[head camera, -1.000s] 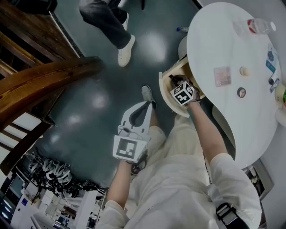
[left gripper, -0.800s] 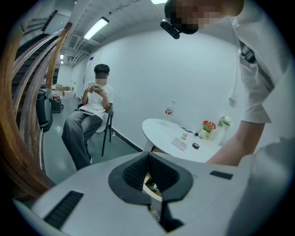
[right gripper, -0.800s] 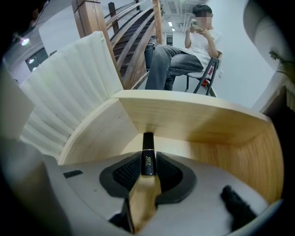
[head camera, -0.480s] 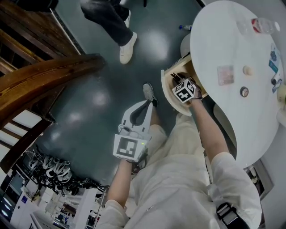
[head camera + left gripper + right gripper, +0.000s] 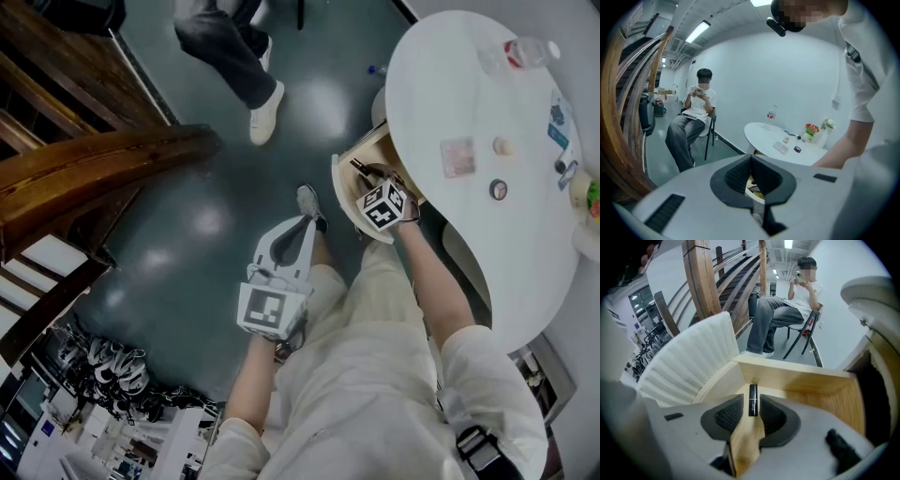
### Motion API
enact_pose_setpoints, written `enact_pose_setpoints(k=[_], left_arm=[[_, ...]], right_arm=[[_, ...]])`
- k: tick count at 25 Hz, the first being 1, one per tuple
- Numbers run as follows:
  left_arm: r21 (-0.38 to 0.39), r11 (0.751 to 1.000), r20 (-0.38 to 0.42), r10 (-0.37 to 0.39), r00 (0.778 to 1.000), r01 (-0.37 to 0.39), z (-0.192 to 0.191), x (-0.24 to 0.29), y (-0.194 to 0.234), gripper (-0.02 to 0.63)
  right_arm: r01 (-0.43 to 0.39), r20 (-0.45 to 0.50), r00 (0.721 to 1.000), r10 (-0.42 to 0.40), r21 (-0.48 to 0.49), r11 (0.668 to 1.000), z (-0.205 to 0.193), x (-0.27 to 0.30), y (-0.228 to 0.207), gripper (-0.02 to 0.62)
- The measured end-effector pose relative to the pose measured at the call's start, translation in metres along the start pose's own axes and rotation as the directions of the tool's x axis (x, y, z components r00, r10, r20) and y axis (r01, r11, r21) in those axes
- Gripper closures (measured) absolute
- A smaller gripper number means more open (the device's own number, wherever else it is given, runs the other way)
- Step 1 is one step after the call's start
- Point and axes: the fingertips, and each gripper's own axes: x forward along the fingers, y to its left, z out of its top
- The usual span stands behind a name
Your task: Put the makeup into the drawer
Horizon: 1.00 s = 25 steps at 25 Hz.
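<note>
- Though framed by the narrow gap of the right gripper [image 5: 751,401], lying free by the look of it: black tube [image 5: 752,394] flat on the floor of the open drawer [image 5: 797,376], close to a corner, no pad pressing on it.
- On that gripper, jaws a little apart, having just been closing, with hold of nothing; poised above the drawer.
- On the left gripper [image 5: 751,159], jaws pressed fully together, empty, held aside, well apart from the drawer.
- Judged light, stiff and smooth-sided; round in section, so apt to roll on the wood or squirt out of a pinch at one end.
- If to be lifted again, best taken across the middle of the barrel, pads square to its length, with a gentle squeeze.
- Up on the table [image 5: 525,244], small items [image 5: 458,157] well apart from the drawer, too small to name; possibly more makeup to fetch.
</note>
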Motion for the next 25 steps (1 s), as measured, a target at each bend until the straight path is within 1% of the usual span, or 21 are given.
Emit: enact_pose_setpoints(k=[1,5,10,15,21,25], left_arm=[[0.007,1.0,0.003,-0.004,1.0,0.004,0.002,-0.001,-0.002,0.595],[0.03,0.999,0.017,-0.017,1.0,0.016,0.012,-0.006,-0.014,0.595],[0.051,0.998,0.022,-0.028,0.999,0.027,0.02,-0.013,-0.031,0.595],[0.057,0.998,0.039,-0.028,0.999,0.026,0.027,-0.018,-0.042,0.595],[0.063,0.997,0.07,-0.041,0.997,0.037,0.044,-0.018,-0.06,0.595],[0.098,0.993,0.085,-0.069,0.994,0.061,0.059,-0.012,-0.074,0.595]], right_arm=[[0.01,0.01,1.0,-0.01,0.0,1.0,0.003,-0.007,0.001,0.488],[0.041,0.058,0.997,-0.041,-0.009,0.999,0.015,-0.038,0.005,0.534],[0.059,0.107,0.992,-0.059,-0.002,0.998,0.022,-0.076,0.007,0.561],[0.056,0.158,0.986,-0.054,-0.009,0.998,0.03,-0.111,0.013,0.58],[0.034,0.232,0.972,-0.028,-0.02,0.999,0.042,-0.16,0.026,0.581],[0.027,0.291,0.956,-0.022,-0.014,1.0,0.051,-0.196,0.032,0.581]])
